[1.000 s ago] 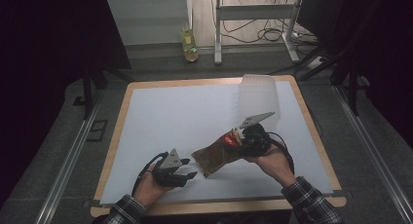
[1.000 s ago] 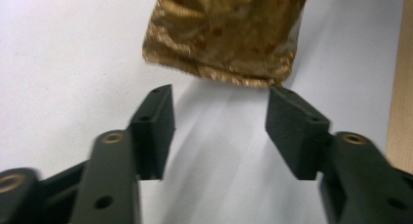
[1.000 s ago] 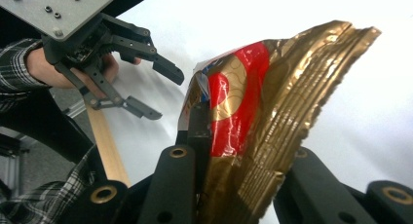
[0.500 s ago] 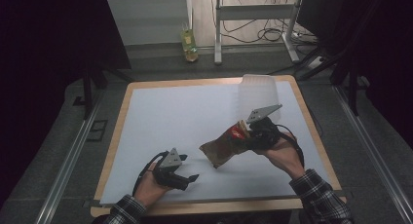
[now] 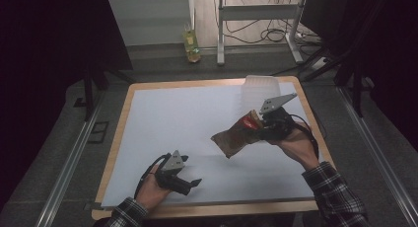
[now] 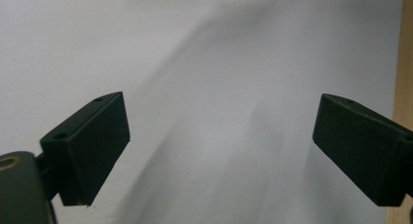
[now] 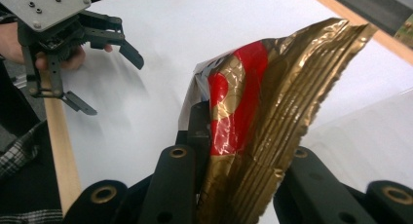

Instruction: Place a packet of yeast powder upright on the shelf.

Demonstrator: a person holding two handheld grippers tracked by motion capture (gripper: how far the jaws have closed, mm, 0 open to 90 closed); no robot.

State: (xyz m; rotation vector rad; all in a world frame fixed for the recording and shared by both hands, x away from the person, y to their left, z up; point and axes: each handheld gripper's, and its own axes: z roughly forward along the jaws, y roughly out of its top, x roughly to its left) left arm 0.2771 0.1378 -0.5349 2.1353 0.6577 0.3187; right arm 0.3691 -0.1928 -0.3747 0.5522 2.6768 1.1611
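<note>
Fingers (image 7: pixel 195 131) of the right gripper (image 5: pixel 263 124) are pinched on a crinkled gold-and-red foil bag (image 5: pixel 236 136), clamping it near one end so the rest of it hangs out to the left, lifted clear of the white worktop (image 5: pixel 197 113). In the right gripper view the bag (image 7: pixel 263 117) rises straight up between the two black jaws, its pleated gold edge fanned outward. Just beyond that hand, at the far right of the worktop, stands a clear plastic container (image 5: pixel 259 91), near the bag but apart from it. The left gripper (image 5: pixel 190 182) rests low at the near left, its fingers (image 6: pixel 87 146) spread wide with nothing but bare white surface between them.

By my reading, the pick-up is done: the bag is secured and airborne. What is left looks like the carrying and setting down, perhaps at or in the container, though the destination cannot be told. The left gripper has no part in it yet.
</note>
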